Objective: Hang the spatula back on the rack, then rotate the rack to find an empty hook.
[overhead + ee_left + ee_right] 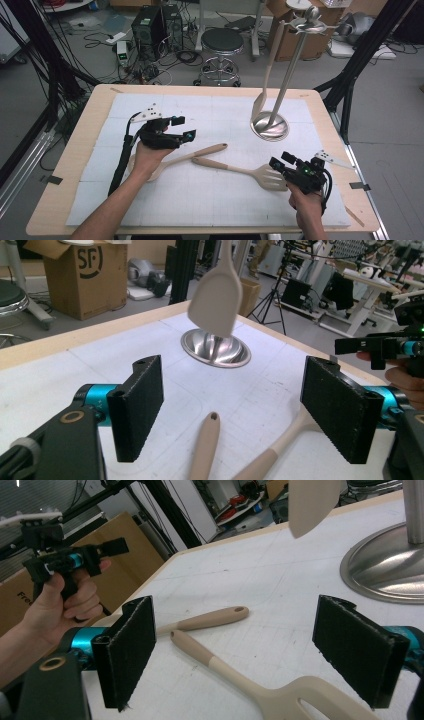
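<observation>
Two beige utensils lie on the white mat (220,200). A spoon (200,152) points its handle right, and its handle end (207,437) lies between my left gripper's jaws. A slotted spatula (250,172) lies beside it, head at the right. My left gripper (185,127) (235,405) hovers open over the spoon's bowl end. My right gripper (280,160) (240,650) stands open just right of the spatula's head (290,697). A third beige spatula (269,65) hangs from a steel stand (292,65), blade (216,300) above the round base (215,347).
The stand's base (270,126) sits at the mat's back right. A wooden table edge (65,165) frames the mat. Beyond the table stand a stool (221,42), cardboard boxes (82,277) and black frame posts (360,55) at the right.
</observation>
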